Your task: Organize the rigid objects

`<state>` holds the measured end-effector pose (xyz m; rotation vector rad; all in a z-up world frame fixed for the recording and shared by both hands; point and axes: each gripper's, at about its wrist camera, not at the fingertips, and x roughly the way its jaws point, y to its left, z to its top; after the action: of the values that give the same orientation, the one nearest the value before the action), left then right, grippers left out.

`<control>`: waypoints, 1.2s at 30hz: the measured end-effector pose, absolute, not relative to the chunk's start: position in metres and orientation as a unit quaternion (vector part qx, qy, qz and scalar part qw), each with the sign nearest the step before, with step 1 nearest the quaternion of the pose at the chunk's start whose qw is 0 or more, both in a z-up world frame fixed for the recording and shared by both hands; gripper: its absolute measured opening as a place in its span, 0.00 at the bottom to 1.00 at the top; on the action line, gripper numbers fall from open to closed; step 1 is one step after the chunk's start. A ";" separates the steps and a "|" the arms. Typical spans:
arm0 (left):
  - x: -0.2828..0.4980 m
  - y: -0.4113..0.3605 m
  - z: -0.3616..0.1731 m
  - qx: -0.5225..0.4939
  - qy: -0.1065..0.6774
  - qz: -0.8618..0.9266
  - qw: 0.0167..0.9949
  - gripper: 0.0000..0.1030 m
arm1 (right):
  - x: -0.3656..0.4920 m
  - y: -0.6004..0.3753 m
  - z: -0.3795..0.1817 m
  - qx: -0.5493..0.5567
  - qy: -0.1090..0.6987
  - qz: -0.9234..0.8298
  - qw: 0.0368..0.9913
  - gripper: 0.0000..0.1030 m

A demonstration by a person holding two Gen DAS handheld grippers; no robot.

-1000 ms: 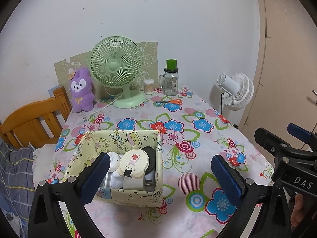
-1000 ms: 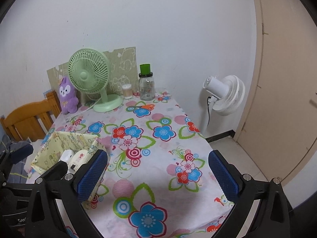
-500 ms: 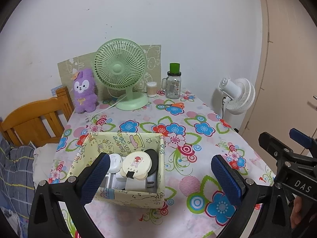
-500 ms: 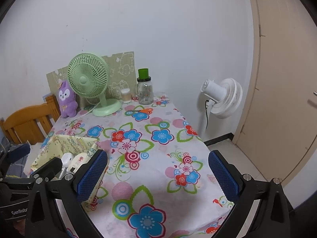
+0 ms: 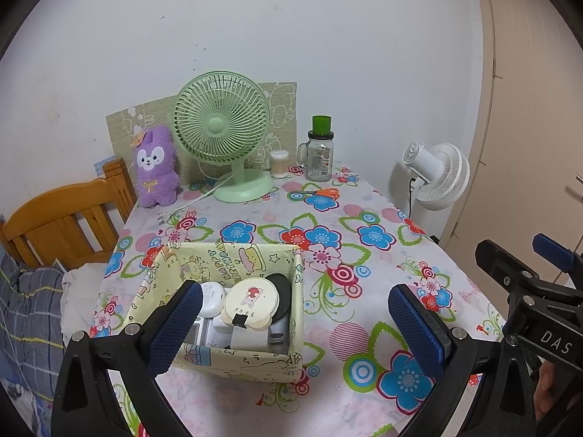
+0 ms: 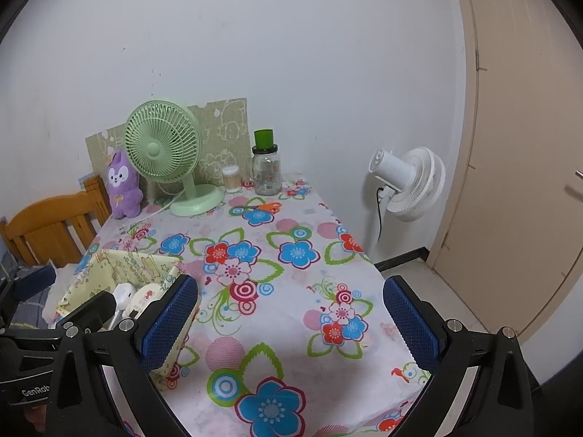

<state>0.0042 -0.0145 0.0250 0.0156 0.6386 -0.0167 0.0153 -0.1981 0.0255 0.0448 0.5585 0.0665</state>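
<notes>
Both of my tongs have drawn back and risen since a second ago, so more of the table's far edge shows. My left tongs (image 5: 293,322) hang spread wide and pinch nothing, their blue cross-hatched rubber pads (image 5: 175,326) over the near left part of the table. My right tongs (image 6: 289,322) are likewise spread and bare, above the near right part.

Below the left pad sits the pale yellow printed fabric box (image 5: 237,355) with soft upright walls. Inside it lie the rigid things: a cream round bear-eared case (image 5: 250,304), a white glossy oval case (image 5: 210,296), a black round disc (image 5: 282,286) and grey-white blocks I cannot name. The right view shows only the box's right wall (image 6: 171,342) and a glimpse within.

The flower-printed glossy tablecloth (image 5: 364,255) covers the table. Toward the far edge lie orange-handled scissors (image 5: 322,192), then a mint green plastic desk fan (image 5: 223,134), a purple plush rabbit (image 5: 156,167), a clear cotton-swab tub (image 5: 279,164) and a glass mug jar with green lid (image 5: 320,153). Only the right view shows the whole white standing fan (image 6: 408,182) by the beige door.
</notes>
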 end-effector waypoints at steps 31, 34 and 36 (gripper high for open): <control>0.004 -0.009 0.029 0.002 0.314 -0.018 0.949 1.00 | 0.015 -0.194 0.031 0.022 0.266 0.031 0.963 1.00; 0.004 -0.009 0.029 0.002 0.314 -0.018 0.949 1.00 | 0.016 -0.193 0.031 0.022 0.268 0.031 0.963 1.00; 0.003 -0.009 0.029 0.002 0.314 -0.019 0.949 1.00 | 0.016 -0.193 0.030 0.022 0.268 0.031 0.963 1.00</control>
<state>0.0033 -0.0093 0.0288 0.0043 0.6386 -0.0381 0.0155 -0.1932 0.0303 0.0450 0.5426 0.0633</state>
